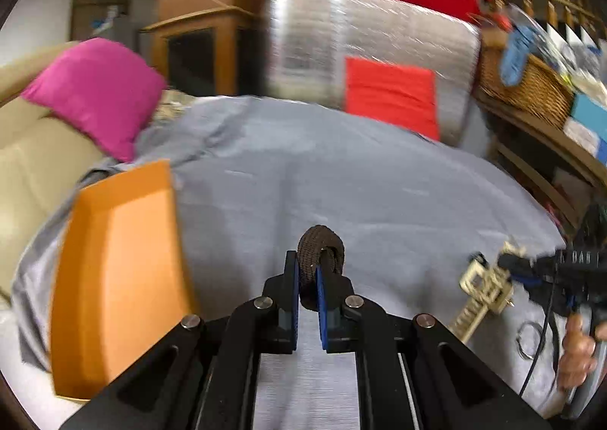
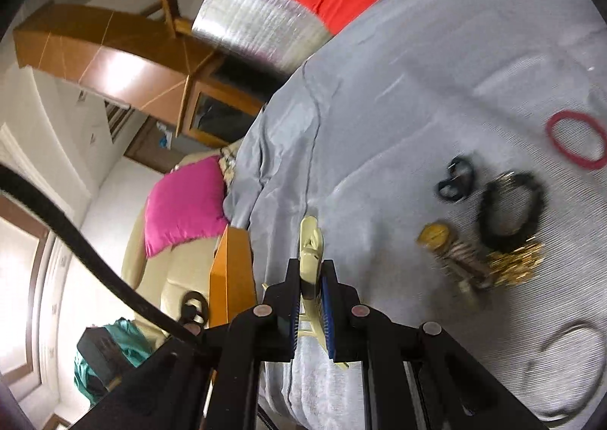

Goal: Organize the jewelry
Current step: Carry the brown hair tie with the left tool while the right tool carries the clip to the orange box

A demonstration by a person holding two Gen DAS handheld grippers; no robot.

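Left gripper point(image 1: 308, 287): jaws closed down on a dark brown hair tie point(image 1: 321, 246), a thick woven fabric loop that stands up above the blue-padded fingertips, held over the grey cloth point(image 1: 341, 179).
Right gripper point(image 2: 314, 301): jaws pinched on a cream claw clip point(image 2: 310, 251), smooth plastic with open lattice sides and teeth; in the left wrist view the same clip point(image 1: 487, 287) hangs off the right-hand tool above the cloth's right edge.
Orange tray point(image 1: 114, 270): flat, matte, raised rim, lying on the cloth to the left of the left gripper, nothing visible inside it.
Loose pieces on the cloth: a thin red band point(image 2: 576, 140), a small black clip point(image 2: 455, 179), a fuzzy black scrunchie point(image 2: 510, 212) and a gold-coloured heap point(image 2: 489, 259) of round and chain-like parts, close together; blur hides finer detail.
Cloth: grey, finely woven, creased.
Surroundings: magenta cushion point(image 1: 95, 94) on a cream sofa; a woven wicker basket point(image 1: 527, 83) on the shelf at right.
Writing: pale lettering on the right tool's body, too smeared to read.
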